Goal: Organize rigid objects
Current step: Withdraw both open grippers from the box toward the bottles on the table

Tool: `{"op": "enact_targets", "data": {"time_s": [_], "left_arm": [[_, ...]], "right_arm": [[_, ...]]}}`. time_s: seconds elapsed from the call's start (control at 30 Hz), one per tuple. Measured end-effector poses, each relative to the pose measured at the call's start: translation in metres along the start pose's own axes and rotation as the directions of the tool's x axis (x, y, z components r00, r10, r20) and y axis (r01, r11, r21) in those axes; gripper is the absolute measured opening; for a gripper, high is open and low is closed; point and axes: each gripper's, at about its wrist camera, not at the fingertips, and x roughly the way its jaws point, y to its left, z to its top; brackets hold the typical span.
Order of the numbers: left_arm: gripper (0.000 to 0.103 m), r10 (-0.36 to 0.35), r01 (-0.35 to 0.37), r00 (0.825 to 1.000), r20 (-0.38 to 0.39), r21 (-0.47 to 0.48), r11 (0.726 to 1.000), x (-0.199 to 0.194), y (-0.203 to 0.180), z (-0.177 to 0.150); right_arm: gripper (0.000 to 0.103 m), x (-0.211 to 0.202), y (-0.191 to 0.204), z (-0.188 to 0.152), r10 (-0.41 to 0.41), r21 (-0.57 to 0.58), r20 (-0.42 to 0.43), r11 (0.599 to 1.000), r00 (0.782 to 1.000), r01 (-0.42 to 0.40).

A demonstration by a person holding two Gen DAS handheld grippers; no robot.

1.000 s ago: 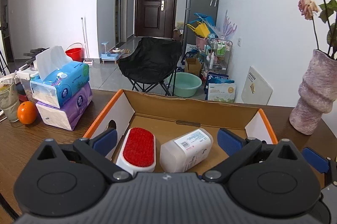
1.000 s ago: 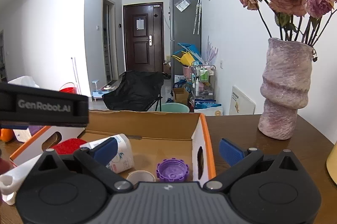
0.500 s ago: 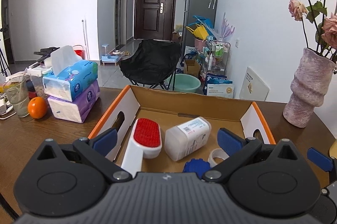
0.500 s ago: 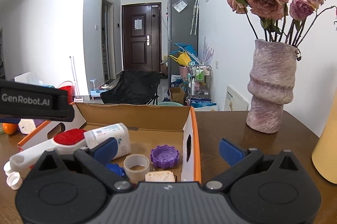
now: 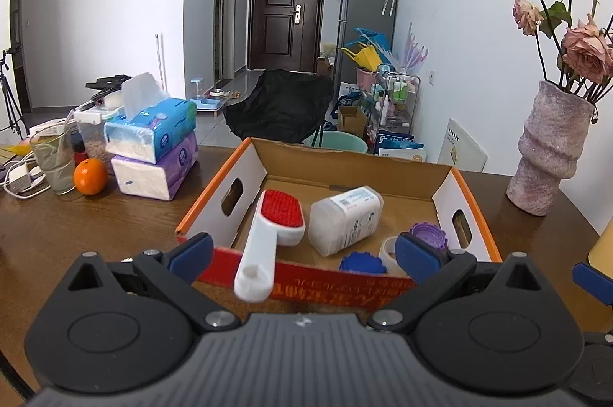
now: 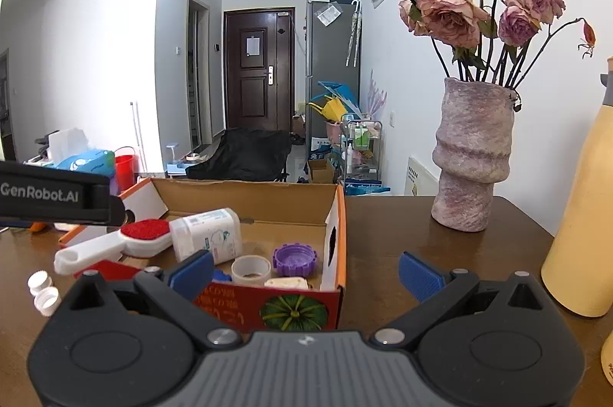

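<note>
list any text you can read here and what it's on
"GenRobot.AI": on the black bar of the left gripper, seen in the right wrist view.
Box front: yellow print on red, upside down, unreadable.
White bottle label: too small to read.

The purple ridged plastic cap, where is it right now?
The purple ridged plastic cap lies inside the cardboard box, near its right wall, beside the white tape ring; the left wrist view shows it too.

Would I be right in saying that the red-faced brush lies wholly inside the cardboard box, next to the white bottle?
Not quite: the brush is beside the white bottle, but its handle sticks out over the cardboard box's near wall, as the left wrist view shows.
</note>
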Motion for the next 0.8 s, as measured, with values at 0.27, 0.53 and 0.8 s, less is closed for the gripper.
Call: {"op": "enact_targets", "data": {"time_s": [0.27, 0.53, 0.8], "left_arm": [[0.103, 0.017, -0.017, 1.0, -0.008, 0.001, 1.0, -0.019, 0.003, -0.017], [0.103, 0.047, -0.047, 0.999, -0.018, -0.01, 0.999, -0.034, 0.003, -0.034], [0.103, 0.057, -0.057, 0.998, -0.028, 0.008, 0.998, -0.044, -0.007, -0.054]], "right_arm": [[0.103, -0.025, -0.004, -0.009, 0.004, -0.018, 0.008, 1.0, 1.0, -0.004], [0.103, -0.043, -0.014, -0.02, 0.003, -0.027, -0.003, 1.0, 1.0, -0.004], [0.103, -0.05, -0.024, -0.034, 0.008, -0.035, -0.027, 0.999, 1.0, -0.009]]}}
